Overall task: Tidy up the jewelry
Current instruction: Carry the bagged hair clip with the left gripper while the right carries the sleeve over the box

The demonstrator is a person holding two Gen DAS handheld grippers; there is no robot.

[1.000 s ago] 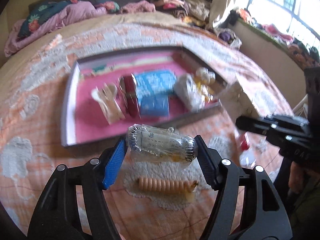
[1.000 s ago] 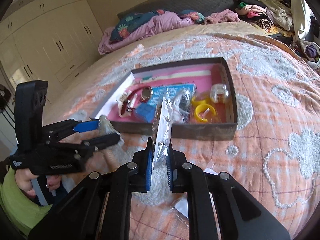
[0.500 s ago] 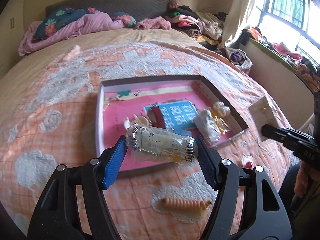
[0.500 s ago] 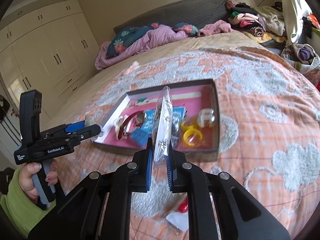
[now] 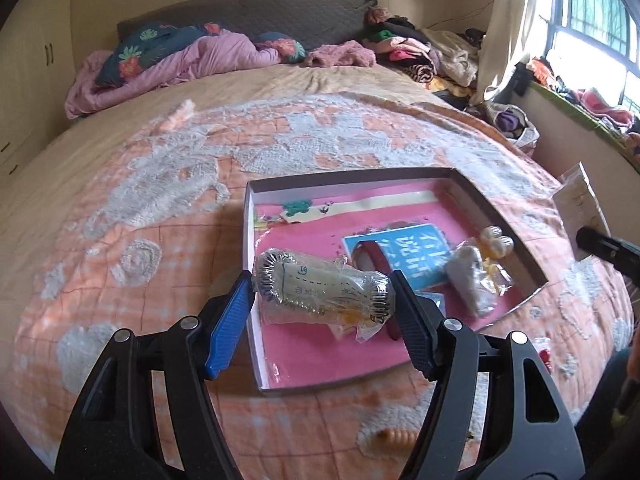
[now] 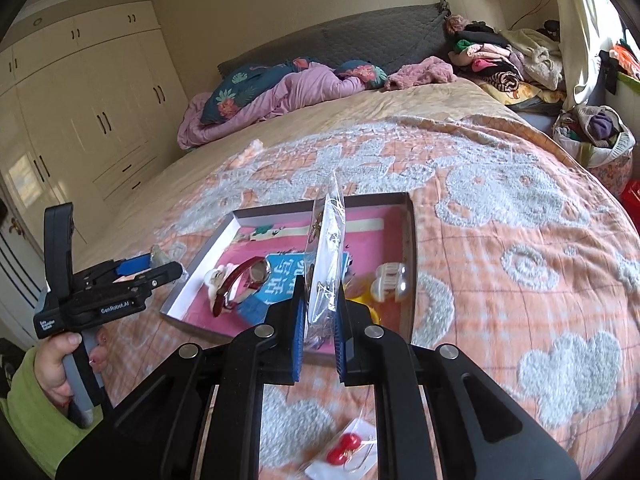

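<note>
The left tongs [image 5: 322,300] pinch a clear bag of bangles [image 5: 322,290] in the middle of the picture, above the pink box [image 5: 304,356] on the bed [image 5: 120,240]. The right tongs [image 6: 318,330] pinch a flat clear earring packet [image 6: 326,256] standing on edge, in front of the box.

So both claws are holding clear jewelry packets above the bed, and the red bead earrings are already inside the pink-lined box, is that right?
Not quite: the red bead earrings lie on the bedspread outside the pink-lined box, as the right wrist view shows. Both the left claw and the right claw do hold clear jewelry packets.
</note>
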